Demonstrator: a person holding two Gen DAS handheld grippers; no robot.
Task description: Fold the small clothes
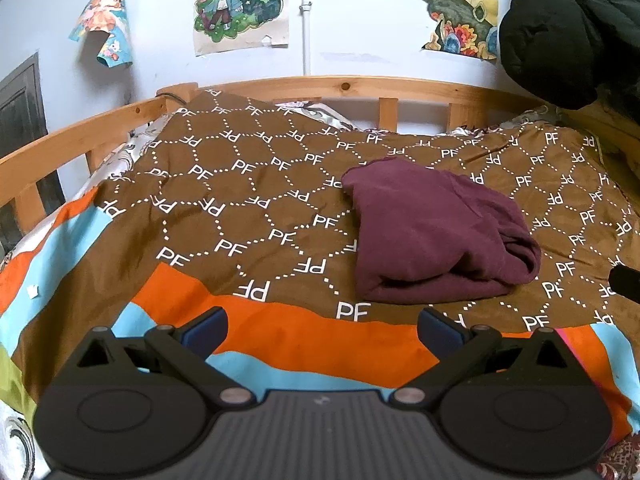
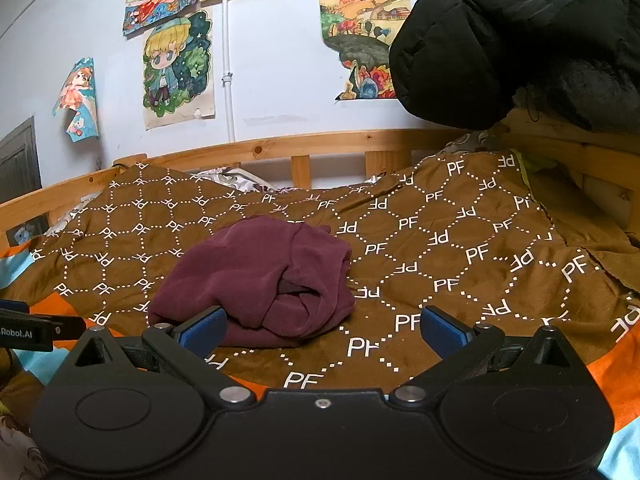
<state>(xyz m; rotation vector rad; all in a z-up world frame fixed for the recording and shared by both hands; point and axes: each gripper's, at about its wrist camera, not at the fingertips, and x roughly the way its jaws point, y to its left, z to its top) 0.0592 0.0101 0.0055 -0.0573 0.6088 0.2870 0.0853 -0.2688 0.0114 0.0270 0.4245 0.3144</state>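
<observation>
Both the left gripper and right gripper gape wide, empty. The maroon garment lies bundled on the patterned blanket. A neat finish probably means pinching its near edge evenly.

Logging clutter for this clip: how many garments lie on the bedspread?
1: a maroon garment, folded, lying mid-bedspread ahead of both grippers. A black jacket hangs beyond, not on it.

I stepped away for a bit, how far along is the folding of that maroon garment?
The maroon garment already lies in a folded bundle on the brown bedspread. Nothing is in hand: left tongs and right tongs are open and empty. Only loose folds may need tidying.
</observation>
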